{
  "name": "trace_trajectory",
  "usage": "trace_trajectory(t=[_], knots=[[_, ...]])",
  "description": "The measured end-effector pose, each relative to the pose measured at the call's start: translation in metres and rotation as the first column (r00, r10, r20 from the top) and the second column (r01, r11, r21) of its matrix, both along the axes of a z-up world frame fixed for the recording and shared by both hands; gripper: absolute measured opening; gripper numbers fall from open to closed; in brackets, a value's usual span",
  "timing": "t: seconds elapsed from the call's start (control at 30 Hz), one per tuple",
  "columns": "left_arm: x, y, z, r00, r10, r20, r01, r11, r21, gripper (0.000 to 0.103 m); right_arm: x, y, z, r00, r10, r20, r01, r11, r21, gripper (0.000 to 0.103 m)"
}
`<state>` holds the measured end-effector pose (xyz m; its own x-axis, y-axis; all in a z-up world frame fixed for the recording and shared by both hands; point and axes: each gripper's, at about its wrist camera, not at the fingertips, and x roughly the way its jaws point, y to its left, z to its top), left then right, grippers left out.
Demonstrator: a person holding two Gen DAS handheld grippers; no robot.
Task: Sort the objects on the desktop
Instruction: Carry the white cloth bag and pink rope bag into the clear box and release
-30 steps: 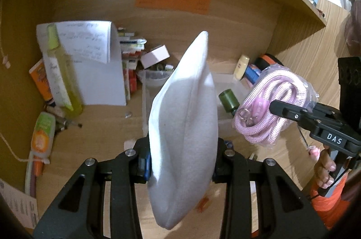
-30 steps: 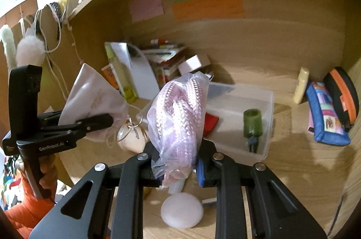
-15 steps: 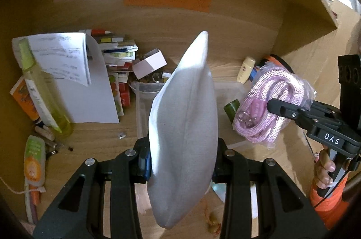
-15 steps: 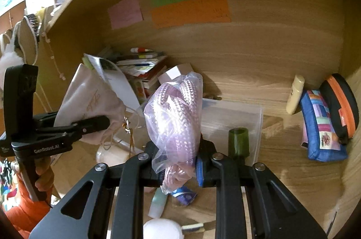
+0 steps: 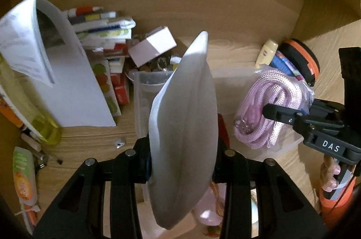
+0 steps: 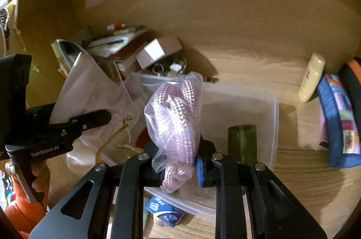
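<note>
Because both things look meant for the clear bin [image 6: 266,103], the left gripper [image 5: 182,162] squeezes the white pouch [image 5: 185,126] above it, and the right gripper [image 6: 178,162] pinches the bagged pink rope [image 6: 176,119] over it too.

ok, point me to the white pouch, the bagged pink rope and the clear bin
white pouch [image 5: 182,126]: left wrist view, middle of its cloth face.
bagged pink rope [image 6: 176,117]: right wrist view, middle of the coil inside the plastic bag.
clear bin [image 6: 274,126]: right wrist view, on its right wall, beside the green bottle.
</note>
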<state>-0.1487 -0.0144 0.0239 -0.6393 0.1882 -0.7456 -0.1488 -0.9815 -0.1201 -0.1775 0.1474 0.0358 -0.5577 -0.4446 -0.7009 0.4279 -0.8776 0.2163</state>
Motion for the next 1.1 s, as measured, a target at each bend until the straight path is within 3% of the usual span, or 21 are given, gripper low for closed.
trace_trajectory(t=[0.27,0.5,0.57,0.7,0.73,0.83,0.93,1.1], knots=[[-0.013,0.009,-0.018,0.998,-0.023,0.051,0.024,0.999,-0.025,0.037,-0.008,0.005,-0.015,0.998,-0.026,0.050,0.024,0.998,0.050,0.019],[-0.012,0.019,-0.020,0.998,-0.029,0.052,0.033,0.997,-0.066,0.038,0.000,0.006,-0.012,0.999,-0.055,0.002,0.054,0.990,0.131,0.022],[-0.011,0.020,-0.018,0.999,-0.025,0.046,0.029,0.997,-0.071,0.041,0.003,0.005,-0.011,0.998,-0.062,-0.019,0.064,0.984,0.168,0.028],[-0.008,0.023,-0.007,1.000,-0.017,-0.009,0.016,0.997,-0.072,0.062,0.014,0.009,-0.003,0.990,-0.103,-0.100,0.123,0.968,0.217,0.066],[-0.005,0.023,0.000,0.999,-0.011,-0.035,0.008,0.997,-0.076,0.062,0.016,0.010,-0.001,0.987,-0.111,-0.118,0.135,0.965,0.224,0.069],[0.001,0.022,0.015,0.997,-0.006,-0.071,0.001,0.997,-0.076,0.064,0.023,0.018,0.009,0.981,-0.129,-0.148,0.160,0.961,0.224,0.074],[0.008,0.019,0.026,0.994,0.012,-0.108,-0.021,0.996,-0.083,0.080,0.031,0.027,0.019,0.979,-0.129,-0.158,0.159,0.968,0.192,0.079],[0.025,0.014,0.035,0.990,0.039,-0.135,-0.053,0.994,-0.097,0.088,0.048,0.032,0.030,0.976,-0.114,-0.187,0.148,0.973,0.178,0.081]])
